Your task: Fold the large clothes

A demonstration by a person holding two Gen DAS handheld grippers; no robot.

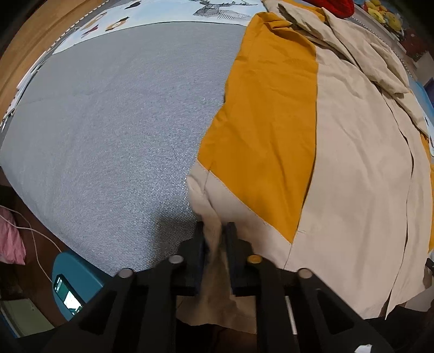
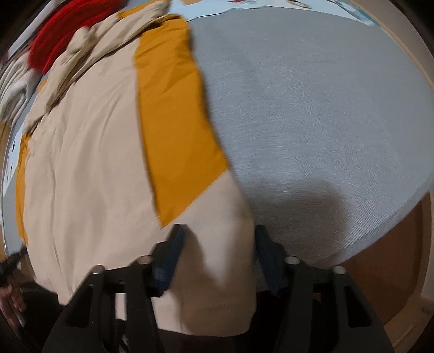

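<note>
Notably, no brand, label or legible writing appears on the garment (image 1: 339,168). The only print in view is the cartoon pattern (a deer drawing, small figures) on the light blue sheet (image 1: 152,13) at 12 o'clock in the left wrist view; the lit screen on the teal device (image 1: 73,287) at 8 o'clock is too small to read.

Garment: a large beige piece with mustard-yellow panels, spread flat on the grey cover (image 1: 108,135). In the left wrist view it fills the field from 12 to 5 o'clock; in the right wrist view (image 2: 81,168) it fills 9 to 12 o'clock. A red item (image 2: 62,35) lies beyond its far end, at 11 o'clock in the right wrist view.

Left gripper (image 1: 215,244): clenched on the beige near corner, with the cloth pinched in a narrow bunch between the pads and hanging below them.

Right gripper (image 2: 217,244): jaws stand apart with a beige fold of the other near corner between them. The view is blurred; whether the pads press on the cloth cannot be told.

Edges: the garment's yellow side edge runs from 12 to 6 o'clock in both views. The near hem sits at the cover's near edge.

Open room: bare grey cover from 8 to 12 o'clock in the left wrist view, and from 12 to 4 o'clock in the right wrist view.
</note>
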